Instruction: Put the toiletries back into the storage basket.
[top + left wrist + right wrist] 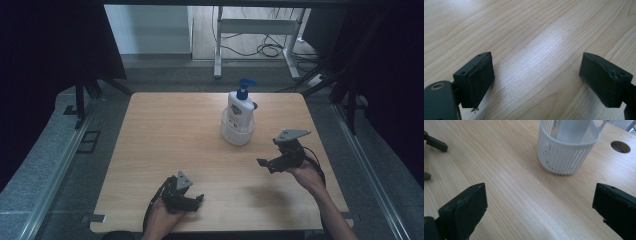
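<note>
The left gripper (186, 196) sits nearest, at about 6 o'clock on the counter (170, 135), fingers (480, 80) spread wide over bare wood. The right gripper (280, 159), near 4 o'clock, also has its fingers (466, 207) spread and empty, aimed toward the white ribbed basket (565, 155). That basket stands toward 1 o'clock, holding an upright pump bottle (240, 107). This looks like the approach step. Next, the right gripper likely needs to advance and straddle the basket's rim or the bottle before squeezing.
</note>
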Motion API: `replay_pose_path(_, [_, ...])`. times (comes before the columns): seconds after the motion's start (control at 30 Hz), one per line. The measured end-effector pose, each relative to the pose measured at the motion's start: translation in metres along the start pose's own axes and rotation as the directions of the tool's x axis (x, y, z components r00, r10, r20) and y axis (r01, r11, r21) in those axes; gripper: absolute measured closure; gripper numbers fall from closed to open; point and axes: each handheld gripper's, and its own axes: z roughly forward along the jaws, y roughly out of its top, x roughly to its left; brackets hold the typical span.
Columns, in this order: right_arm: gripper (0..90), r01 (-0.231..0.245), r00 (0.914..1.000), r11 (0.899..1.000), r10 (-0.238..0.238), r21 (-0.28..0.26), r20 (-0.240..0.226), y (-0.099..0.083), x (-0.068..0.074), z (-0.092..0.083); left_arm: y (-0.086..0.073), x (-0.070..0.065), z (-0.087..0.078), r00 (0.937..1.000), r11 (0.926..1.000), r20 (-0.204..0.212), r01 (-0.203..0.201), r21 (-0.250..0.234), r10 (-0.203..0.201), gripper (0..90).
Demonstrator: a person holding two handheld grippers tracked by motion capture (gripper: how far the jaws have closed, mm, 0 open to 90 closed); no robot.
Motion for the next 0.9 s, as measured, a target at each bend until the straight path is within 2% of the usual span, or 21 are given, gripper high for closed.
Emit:
replay_pose_path(0.33, [0.0, 0.000, 0.9998, 1.000, 0.000, 0.012, 0.018, -0.026, 0.004, -0.008, 0.000, 0.000, 0.000, 1.0000, 1.0000, 0.000, 0.002, 0.000, -0.002, 11.9])
replay_pose_path(0.9, [0.0, -0.001, 0.9995, 0.999, 0.000, 0.036, 0.032, -0.063, 0.017, -0.007, 0.000, 0.000, 0.000, 1.0000, 1.0000, 0.000, 0.002, -0.001, -0.002, 11.9])
